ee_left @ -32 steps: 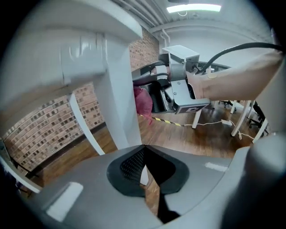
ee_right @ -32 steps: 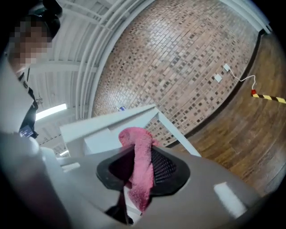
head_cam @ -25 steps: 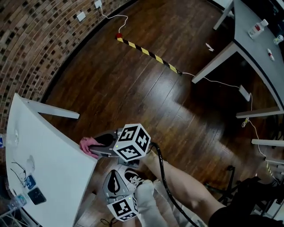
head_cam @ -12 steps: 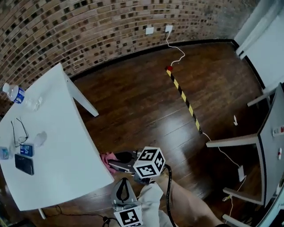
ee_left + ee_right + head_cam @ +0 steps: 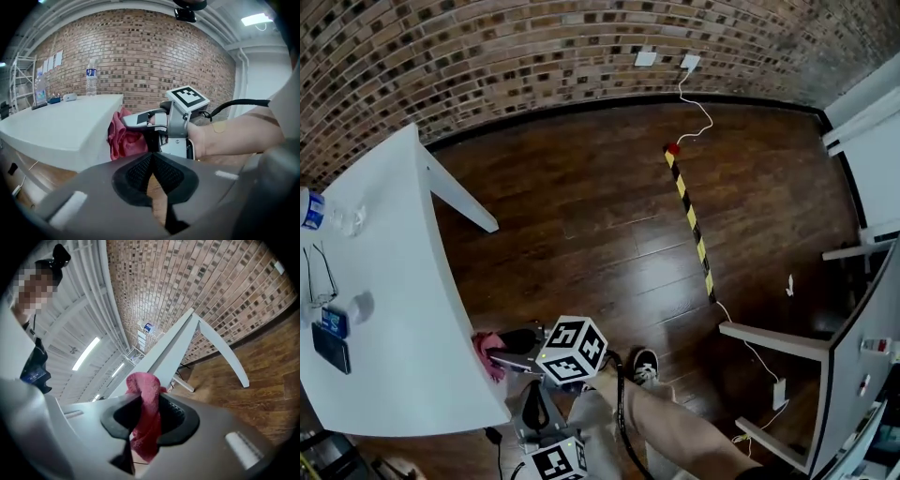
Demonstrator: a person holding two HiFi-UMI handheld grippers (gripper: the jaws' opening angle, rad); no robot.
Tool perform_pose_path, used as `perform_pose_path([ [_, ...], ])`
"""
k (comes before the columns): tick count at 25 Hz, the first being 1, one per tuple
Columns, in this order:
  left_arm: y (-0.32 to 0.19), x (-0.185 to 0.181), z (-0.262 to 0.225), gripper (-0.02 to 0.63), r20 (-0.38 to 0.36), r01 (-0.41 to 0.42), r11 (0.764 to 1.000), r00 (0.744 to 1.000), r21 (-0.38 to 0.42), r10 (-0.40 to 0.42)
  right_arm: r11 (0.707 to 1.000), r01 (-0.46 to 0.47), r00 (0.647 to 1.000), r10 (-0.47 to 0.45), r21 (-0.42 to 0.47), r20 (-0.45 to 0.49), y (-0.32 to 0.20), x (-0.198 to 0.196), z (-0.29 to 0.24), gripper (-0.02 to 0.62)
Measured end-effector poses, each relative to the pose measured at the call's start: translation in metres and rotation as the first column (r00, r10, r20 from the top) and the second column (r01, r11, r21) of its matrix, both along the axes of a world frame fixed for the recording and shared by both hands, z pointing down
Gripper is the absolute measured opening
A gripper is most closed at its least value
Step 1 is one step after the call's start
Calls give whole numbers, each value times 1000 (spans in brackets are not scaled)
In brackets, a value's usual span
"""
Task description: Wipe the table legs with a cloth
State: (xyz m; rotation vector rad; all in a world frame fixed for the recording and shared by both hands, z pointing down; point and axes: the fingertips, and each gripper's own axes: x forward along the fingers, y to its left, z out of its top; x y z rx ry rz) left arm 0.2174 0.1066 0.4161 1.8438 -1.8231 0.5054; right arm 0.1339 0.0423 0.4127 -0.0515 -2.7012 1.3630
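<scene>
The red cloth (image 5: 121, 138) was held pinched in the jaws of the right gripper (image 5: 149, 419) just beside the near corner of the white surface (image 5: 384, 309), the left gripper (image 5: 152, 174) was closed on nothing, and, with no table leg (image 5: 461, 202) touched, the wiping was judged largely undone.

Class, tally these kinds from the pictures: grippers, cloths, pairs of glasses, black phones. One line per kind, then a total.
Grippers: 2 (left gripper, right gripper)
Cloths: 1 (cloth)
Pairs of glasses: 1 (glasses)
Black phones: 1 (phone)
Total: 5
</scene>
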Motion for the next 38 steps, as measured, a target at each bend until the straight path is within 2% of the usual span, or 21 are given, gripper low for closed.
perform_pose_path([
  [5,-25,1,1,-5,16,130,991,991,-14,-129,996,85,996,-85,5,17,-36,-9,2,86],
  [10,-81,-6,-10,-5,51,284,959,958,-17,-283,974,226,974,-226,30,16,-82,-28,-2,86],
  [13,-124,-17,-16,-5,61,391,920,918,5,-391,950,307,951,-308,57,11,-110,-40,-9,86],
  [18,-176,-39,-23,-5,48,554,830,829,65,-557,888,445,895,-447,119,-9,-140,-53,-15,89],
  [21,-204,-55,-26,-5,48,597,795,796,106,-604,862,484,873,-488,147,-16,-158,-62,-15,89],
  [25,-237,-73,-27,-5,51,626,767,769,142,-637,820,537,840,-541,198,-37,-181,-73,-12,89],
  [29,-272,-93,-28,-5,58,623,768,770,151,-636,757,591,799,-596,281,-75,-212,-86,-12,89],
  [31,-292,-105,-29,-5,55,620,771,773,144,-632,737,596,794,-601,319,-93,-236,-96,-13,89],
  [32,-303,-111,-30,-5,54,616,776,777,136,-627,740,588,800,-592,328,-99,-250,-102,-14,89],
  [34,-323,-122,-34,-5,60,603,786,787,138,-614,766,551,828,-552,330,-100,-280,-112,-16,89],
  [36,-345,-134,-36,-5,79,588,795,794,152,-603,822,483,872,-484,303,-78,-315,-122,-17,89],
  [38,-366,-146,-38,-5,92,582,796,795,167,-600,890,391,919,-393,235,-41,-348,-131,-19,88],
])
